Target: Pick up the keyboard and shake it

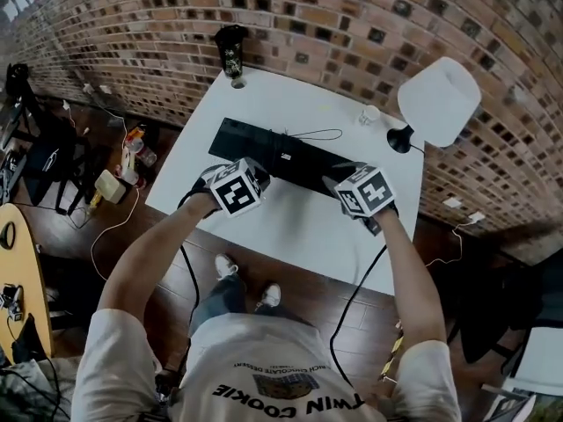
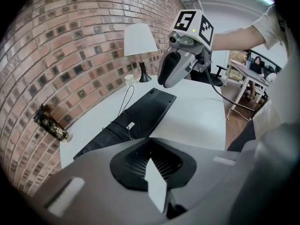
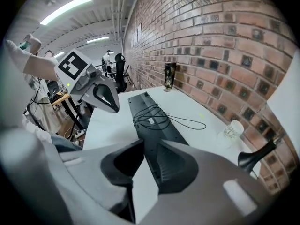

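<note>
A black keyboard (image 1: 290,161) lies back side up on the white table (image 1: 290,236), its cable (image 3: 154,118) coiled on top. My left gripper (image 1: 255,176) sits at the near edge of its left part. In the left gripper view the jaws (image 2: 150,139) meet with no gap, and the keyboard (image 2: 140,116) runs right up to their tips. I cannot tell whether they pinch it. My right gripper (image 1: 347,190) is at the keyboard's right end. In the right gripper view its jaws (image 3: 143,158) stand partly apart around that end (image 3: 152,139), with white table showing beside the left finger.
A lamp with a white shade (image 1: 437,102) and a small cup (image 1: 369,114) stand at the table's far right. A dark patterned bottle (image 1: 231,53) stands at the far left corner by the brick wall. Cables and clutter lie on the floor at left (image 1: 114,183).
</note>
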Available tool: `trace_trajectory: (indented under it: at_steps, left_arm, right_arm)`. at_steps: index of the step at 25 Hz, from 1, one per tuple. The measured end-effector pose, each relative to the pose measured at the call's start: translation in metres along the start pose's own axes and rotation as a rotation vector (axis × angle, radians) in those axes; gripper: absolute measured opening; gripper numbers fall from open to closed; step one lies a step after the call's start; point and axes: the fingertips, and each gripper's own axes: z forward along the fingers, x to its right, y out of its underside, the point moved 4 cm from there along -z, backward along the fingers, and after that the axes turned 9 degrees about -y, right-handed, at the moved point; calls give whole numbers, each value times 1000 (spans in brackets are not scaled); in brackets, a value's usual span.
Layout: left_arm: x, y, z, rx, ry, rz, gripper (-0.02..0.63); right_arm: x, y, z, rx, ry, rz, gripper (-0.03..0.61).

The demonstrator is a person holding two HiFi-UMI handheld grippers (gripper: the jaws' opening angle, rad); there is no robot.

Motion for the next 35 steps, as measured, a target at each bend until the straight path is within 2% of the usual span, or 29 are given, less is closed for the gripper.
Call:
trace_trajectory:
  at_steps: [6, 12, 15, 27, 31, 35]
  left_arm:
    - [41, 7, -34, 30, -86, -125, 5]
    - [72, 38, -74, 88, -162, -346, 5]
    - [92, 55, -98, 106, -212, -429, 5]
    - [182, 97, -205, 226, -414, -666, 5]
    - [214, 96, -231, 267, -455, -733, 5]
    - [245, 85, -246, 305, -481, -778, 5]
  right_arm:
    - [-62, -9, 7, 73, 2, -8, 69]
    - [-139, -14, 25, 125, -25, 25, 69]
    - [-180, -9, 27, 143, -29, 37, 69]
    - [-328, 20, 7, 249, -30, 82, 69]
    - [-364, 34, -12, 326, -21, 119, 66]
    - [-383, 51, -37, 390, 1, 154, 34]
